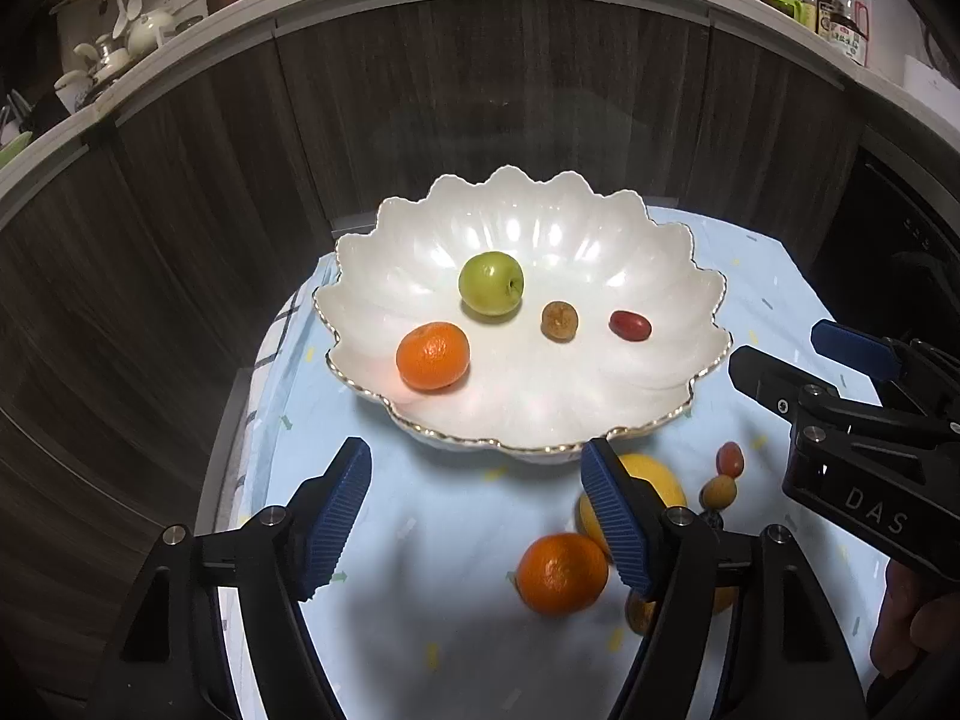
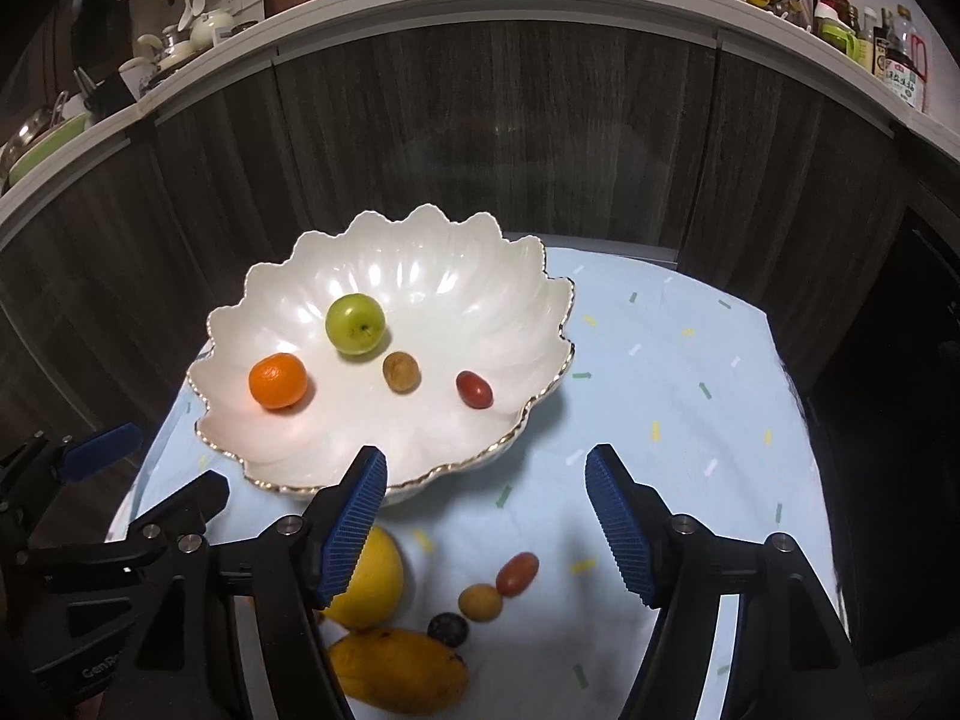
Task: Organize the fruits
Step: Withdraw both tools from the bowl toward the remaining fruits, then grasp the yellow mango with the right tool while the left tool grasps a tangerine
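From the left wrist, the left tool (image 1: 474,516) hangs with its blue pads spread wide and nothing between them, over the pale blue cloth (image 1: 420,540) on the worktop. Ahead sits the scalloped white bowl (image 1: 660,312), holding a green apple (image 1: 491,283), a mandarin (image 1: 432,356), a small brown fruit (image 1: 559,321) and a red grape tomato (image 1: 630,324). On the cloth near the pads lies a second mandarin (image 1: 561,573), partly behind the far finger a yellow fruit (image 1: 651,477).

From the right wrist, the right tool (image 2: 486,522) is likewise wide and empty, over the cloth just beside the bowl's rim. Below it lie a mango (image 2: 399,669), a dark berry (image 2: 447,629), a small yellow-brown fruit (image 2: 480,602) and a reddish tomato (image 2: 516,573).
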The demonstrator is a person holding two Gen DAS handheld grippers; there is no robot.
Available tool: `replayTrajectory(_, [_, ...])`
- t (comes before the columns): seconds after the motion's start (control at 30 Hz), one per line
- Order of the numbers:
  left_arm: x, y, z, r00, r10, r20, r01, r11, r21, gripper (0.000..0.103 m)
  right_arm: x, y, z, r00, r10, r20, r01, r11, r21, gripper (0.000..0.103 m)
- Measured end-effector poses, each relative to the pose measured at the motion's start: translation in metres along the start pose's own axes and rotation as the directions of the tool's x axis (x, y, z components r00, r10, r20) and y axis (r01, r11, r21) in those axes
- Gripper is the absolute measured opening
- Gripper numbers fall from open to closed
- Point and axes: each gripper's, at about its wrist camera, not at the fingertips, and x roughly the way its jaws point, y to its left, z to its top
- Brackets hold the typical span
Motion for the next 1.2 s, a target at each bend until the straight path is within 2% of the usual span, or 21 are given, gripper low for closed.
replayTrajectory(0.1, [-0.002,0.0,-0.004,1.0,-0.002,-0.002,0.002,1.0,0.006,0.077,-0.002,0.001,-0.005,1.0,-0.001,-0.007,0.001,1.0,-0.001,0.07])
replayTrajectory(0.27, [-0.006,-0.002,-0.013,1.0,-0.001,-0.001,0.001,0.999,0.037,0.081,-0.006,0.004,-0.017,1.0,-0.025,-0.012,0.025,1.0,-0.017,0.079])
replayTrajectory(0.67, [-0.007,-0.01,-0.033,0.998,-0.053,-0.025,0.056,0.991,0.123,0.081,-0.012,0.006,-0.051,0.997,-0.045,-0.065,0.045,0.999,-0.011,0.079])
replayTrajectory(0.97, [-0.005,-0.012,-0.045,0.991,-0.121,-0.051,0.128,0.978,0.164,0.081,-0.009,0.012,-0.067,0.994,-0.044,-0.102,0.042,0.999,-0.021,0.079])
replayTrajectory(1.2, [-0.006,-0.013,-0.054,0.989,-0.136,-0.056,0.145,0.964,0.223,0.081,-0.007,0.019,-0.076,0.992,-0.032,-0.124,0.03,0.999,-0.018,0.079])
